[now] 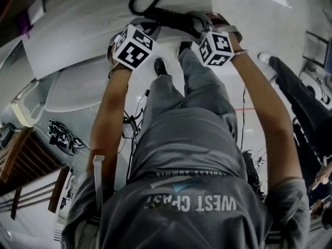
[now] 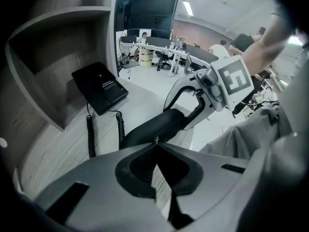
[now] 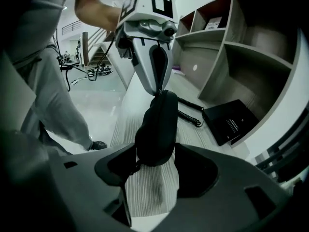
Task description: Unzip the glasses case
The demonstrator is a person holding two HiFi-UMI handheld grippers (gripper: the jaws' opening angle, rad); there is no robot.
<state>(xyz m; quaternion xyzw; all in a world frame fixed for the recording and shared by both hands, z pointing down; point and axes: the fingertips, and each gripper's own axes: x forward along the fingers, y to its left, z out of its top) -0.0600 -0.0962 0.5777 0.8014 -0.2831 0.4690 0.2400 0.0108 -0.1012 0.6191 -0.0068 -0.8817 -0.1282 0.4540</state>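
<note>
The black glasses case (image 3: 157, 124) lies lengthwise on the striped desk top between my two grippers. My right gripper (image 3: 154, 162) has its jaws around the near end of the case, pads against both sides. My left gripper (image 2: 155, 148) is shut, with the small metal zipper pull (image 2: 155, 140) pinched at its tips at the other end of the case (image 2: 154, 127). In the head view both marker cubes sit at the top, the left gripper (image 1: 150, 25) and right gripper (image 1: 199, 24) meeting over the dark case (image 1: 174, 17).
A flat black box (image 2: 100, 87) with a coiled cord (image 2: 91, 134) sits at the back of the desk (image 2: 58, 149) under wooden shelf compartments (image 3: 241, 47). The desk's front edge drops to the floor by the person's legs (image 1: 181, 102).
</note>
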